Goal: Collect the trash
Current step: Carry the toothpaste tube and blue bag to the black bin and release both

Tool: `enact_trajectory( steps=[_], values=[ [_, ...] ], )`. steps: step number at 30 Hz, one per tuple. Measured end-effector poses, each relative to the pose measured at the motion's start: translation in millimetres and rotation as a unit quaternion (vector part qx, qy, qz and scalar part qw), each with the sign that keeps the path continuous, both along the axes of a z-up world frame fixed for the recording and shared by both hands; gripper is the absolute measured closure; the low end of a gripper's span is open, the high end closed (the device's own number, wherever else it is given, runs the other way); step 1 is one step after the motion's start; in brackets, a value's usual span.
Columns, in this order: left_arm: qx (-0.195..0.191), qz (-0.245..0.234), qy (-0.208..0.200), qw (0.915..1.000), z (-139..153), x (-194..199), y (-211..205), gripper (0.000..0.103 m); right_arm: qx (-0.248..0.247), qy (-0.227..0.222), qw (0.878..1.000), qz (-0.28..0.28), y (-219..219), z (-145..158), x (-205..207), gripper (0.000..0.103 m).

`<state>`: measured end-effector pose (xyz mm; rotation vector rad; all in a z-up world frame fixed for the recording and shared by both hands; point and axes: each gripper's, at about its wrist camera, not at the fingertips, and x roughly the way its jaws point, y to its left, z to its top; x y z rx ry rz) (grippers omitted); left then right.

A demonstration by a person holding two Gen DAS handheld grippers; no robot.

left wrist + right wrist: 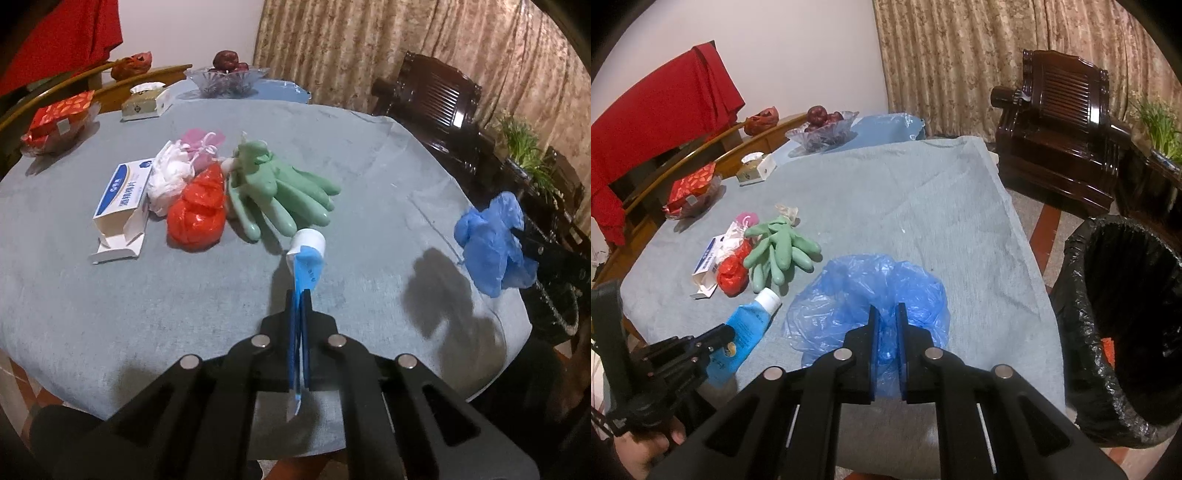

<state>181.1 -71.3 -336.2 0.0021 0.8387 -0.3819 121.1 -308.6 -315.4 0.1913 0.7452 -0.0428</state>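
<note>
Above table: left fingers (299, 295) clamp tube (306, 254); right fingers (887, 314) pinch blue bag (871, 291).

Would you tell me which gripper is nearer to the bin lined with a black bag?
Right. The right gripper, clamping the blue plastic bag, is beside the bin; the left gripper, holding the blue tube, is farther.

White carton (120, 206) bears blue Chinese print, too blurred to read; blue tube's (306, 267) print likewise.
</note>
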Motion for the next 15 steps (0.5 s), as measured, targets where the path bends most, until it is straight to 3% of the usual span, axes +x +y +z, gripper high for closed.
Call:
enact_trajectory(
  steps=[15],
  values=[
    [0.001, 0.005, -0.067, 0.9978, 69.0, -17.4, -17.7, 0.101, -0.009, -0.023, 1.0, -0.003, -7.7, 25.4, -11.0, 0.094]
  ],
)
